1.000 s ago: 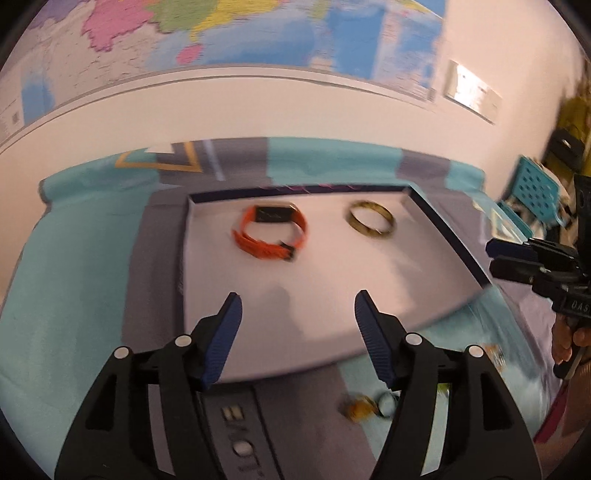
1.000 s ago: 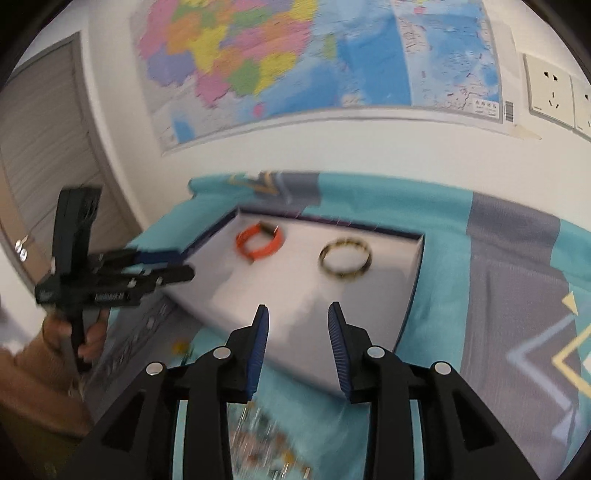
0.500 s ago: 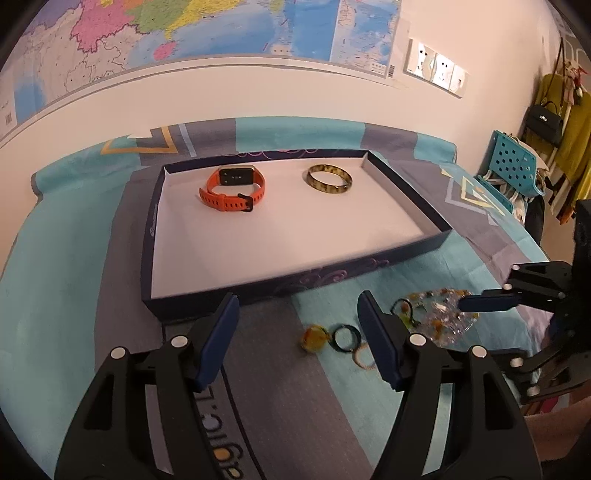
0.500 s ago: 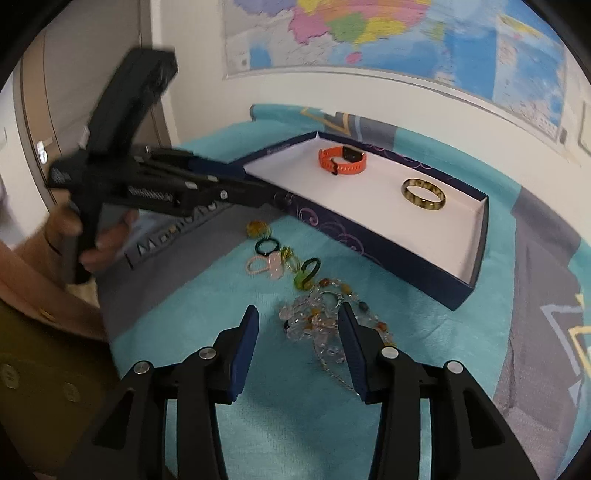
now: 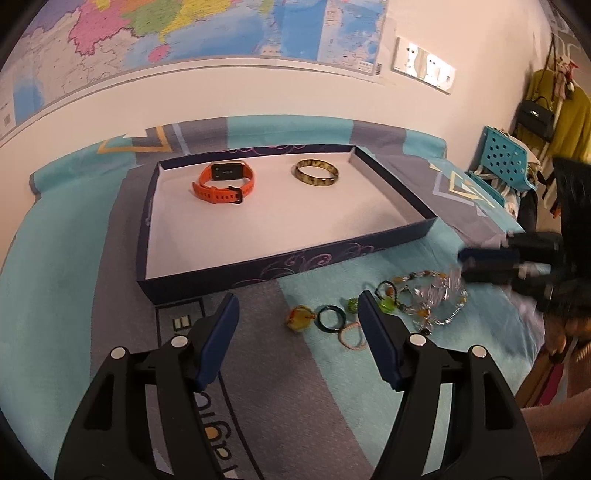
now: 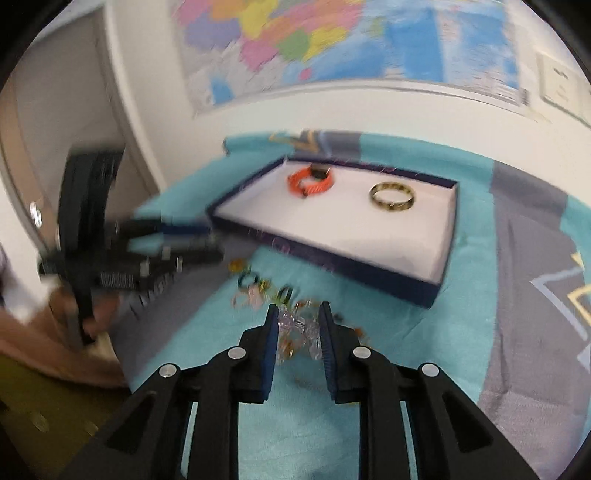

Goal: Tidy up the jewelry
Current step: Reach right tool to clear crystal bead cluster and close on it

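Note:
A dark blue box (image 5: 258, 273) with a white floor holds an orange watch (image 5: 225, 182) and a gold bangle (image 5: 316, 173). In front of it, loose rings (image 5: 331, 318) and a heap of clear beads (image 5: 439, 295) lie on the teal cloth. My left gripper (image 5: 297, 301) stands open above the rings with nothing between its fingers. My right gripper (image 6: 298, 314) is down at the heap. Its jaws are closing, and the clear beads (image 6: 299, 328) fill the narrow gap between the pads. The right wrist view is blurred.
A teal and grey cloth (image 5: 66, 295) covers the table, which stands against a wall with a map (image 5: 221, 33). A blue perforated chair (image 5: 506, 162) stands at the far right. A hand (image 6: 92, 314) holds the left gripper (image 6: 214, 242) at the left of the right wrist view.
Both grippers drew back from above the box toward the loose jewelry in front of it. The right gripper then moved onto the bead heap and its jaws narrowed around the beads.

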`<state>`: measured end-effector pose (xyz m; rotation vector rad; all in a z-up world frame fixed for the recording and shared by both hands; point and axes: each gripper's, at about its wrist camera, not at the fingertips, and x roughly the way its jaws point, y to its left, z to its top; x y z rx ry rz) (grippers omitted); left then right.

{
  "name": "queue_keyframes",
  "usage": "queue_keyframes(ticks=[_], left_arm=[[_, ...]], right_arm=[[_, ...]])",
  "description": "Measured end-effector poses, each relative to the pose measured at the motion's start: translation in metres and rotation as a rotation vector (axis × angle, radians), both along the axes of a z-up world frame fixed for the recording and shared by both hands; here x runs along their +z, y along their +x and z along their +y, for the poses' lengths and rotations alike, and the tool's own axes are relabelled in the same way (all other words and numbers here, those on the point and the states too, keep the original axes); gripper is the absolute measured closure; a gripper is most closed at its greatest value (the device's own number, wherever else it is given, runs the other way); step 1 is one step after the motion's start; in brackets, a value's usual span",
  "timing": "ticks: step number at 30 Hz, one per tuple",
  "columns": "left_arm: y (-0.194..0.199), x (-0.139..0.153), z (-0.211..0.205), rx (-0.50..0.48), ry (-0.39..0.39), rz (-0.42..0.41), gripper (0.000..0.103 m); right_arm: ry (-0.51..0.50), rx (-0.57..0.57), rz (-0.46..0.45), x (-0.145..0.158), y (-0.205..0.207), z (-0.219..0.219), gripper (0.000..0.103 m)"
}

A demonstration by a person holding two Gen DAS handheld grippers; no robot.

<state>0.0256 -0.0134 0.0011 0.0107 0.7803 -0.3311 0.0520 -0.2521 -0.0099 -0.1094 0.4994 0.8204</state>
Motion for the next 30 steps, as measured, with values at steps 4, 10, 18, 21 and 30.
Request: queue_keyframes(ticks=[4,10,18,21,30], left_arm=[[-0.004,-0.001,-0.007,-0.037,0.012,-0.001,0.037],[-0.012,-0.009,-0.019,-0.096,0.037,0.016,0.037],[-0.013,-0.016,-0.029,-0.141,0.047,0.038,0.043],[-0.011,-0.016,-0.033,-0.157,0.051,0.036,0.043],[-0.002,-0.014,-0.043,-0.194,0.066,0.026,0.047]], right_arm=[[0.08,0.005,-0.001,0.016,0.002,-0.009,0.103],[-0.021,-0.025,-0.007,0.006,0.005,0.001,0.092],[-0.192,-0.049,0.017,-0.032,0.009,0.015,0.071],[-0.204,-0.046,0.028,-0.037,0.011,0.015,0.09],[-0.016,-0.032,0.035,-0.004,0.009,-0.008,0.095]])
